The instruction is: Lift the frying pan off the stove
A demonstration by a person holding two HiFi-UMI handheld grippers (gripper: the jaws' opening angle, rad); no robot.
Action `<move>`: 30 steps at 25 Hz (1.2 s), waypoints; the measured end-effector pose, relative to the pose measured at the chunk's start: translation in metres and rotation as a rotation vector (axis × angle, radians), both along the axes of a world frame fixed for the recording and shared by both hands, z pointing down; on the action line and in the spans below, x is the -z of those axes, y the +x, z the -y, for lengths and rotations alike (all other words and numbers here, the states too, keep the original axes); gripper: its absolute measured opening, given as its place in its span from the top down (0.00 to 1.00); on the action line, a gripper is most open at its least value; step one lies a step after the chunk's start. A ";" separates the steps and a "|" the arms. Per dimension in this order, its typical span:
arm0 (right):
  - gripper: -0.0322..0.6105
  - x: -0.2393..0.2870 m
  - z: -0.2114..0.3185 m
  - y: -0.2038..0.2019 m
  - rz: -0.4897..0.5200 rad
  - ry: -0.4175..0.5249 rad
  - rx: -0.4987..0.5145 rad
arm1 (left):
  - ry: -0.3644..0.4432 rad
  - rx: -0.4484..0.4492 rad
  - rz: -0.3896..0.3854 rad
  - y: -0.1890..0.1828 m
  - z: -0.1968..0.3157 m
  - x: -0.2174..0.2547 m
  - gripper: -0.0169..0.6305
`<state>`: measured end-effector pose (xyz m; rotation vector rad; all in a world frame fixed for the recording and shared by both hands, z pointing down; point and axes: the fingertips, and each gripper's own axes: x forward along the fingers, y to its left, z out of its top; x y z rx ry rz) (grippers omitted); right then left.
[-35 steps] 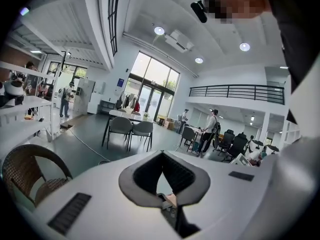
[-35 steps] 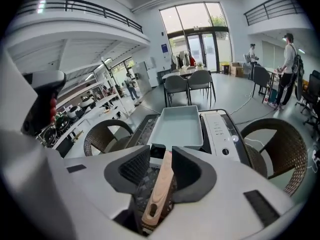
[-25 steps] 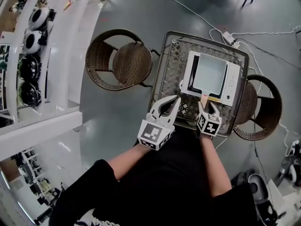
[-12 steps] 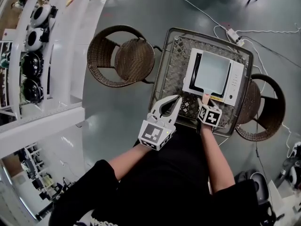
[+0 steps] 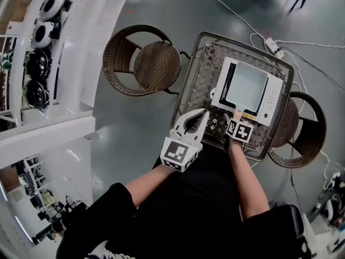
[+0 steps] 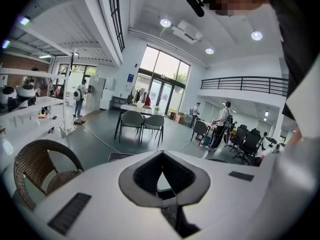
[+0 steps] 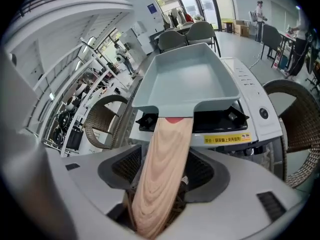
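A square pale-grey frying pan (image 5: 247, 85) sits on a white portable stove (image 5: 272, 99) on a wire-mesh table (image 5: 197, 74). Its light wooden handle (image 5: 237, 114) points toward me. My right gripper (image 5: 237, 121) is at the handle's near end. In the right gripper view the handle (image 7: 167, 149) runs between the jaws of that gripper (image 7: 165, 171), which are opening, with small gaps beside the pads. The pan (image 7: 185, 81) still rests on the stove (image 7: 255, 104). My left gripper (image 5: 202, 114) hovers left of the stove, its fingertips together and nothing in them (image 6: 161, 156).
A wicker chair (image 5: 145, 63) stands left of the table and another (image 5: 302, 128) to its right. A power strip with cables (image 5: 272, 45) lies on the floor behind. White shelving with helmets (image 5: 54, 63) lines the left side.
The right gripper has edged forward along the handle toward the stove. The left gripper has hardly moved, and the pan stays on the stove.
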<state>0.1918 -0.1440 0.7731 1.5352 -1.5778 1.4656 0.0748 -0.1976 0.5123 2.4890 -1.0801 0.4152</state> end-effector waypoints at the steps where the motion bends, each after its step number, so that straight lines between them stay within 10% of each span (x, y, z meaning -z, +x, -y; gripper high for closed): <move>1: 0.55 -0.001 0.002 -0.001 -0.006 0.001 0.010 | 0.000 0.005 0.002 -0.001 0.001 0.000 0.96; 30: 0.72 -0.014 0.010 0.013 0.112 -0.062 -0.066 | 0.045 0.110 0.018 -0.020 0.021 0.014 0.96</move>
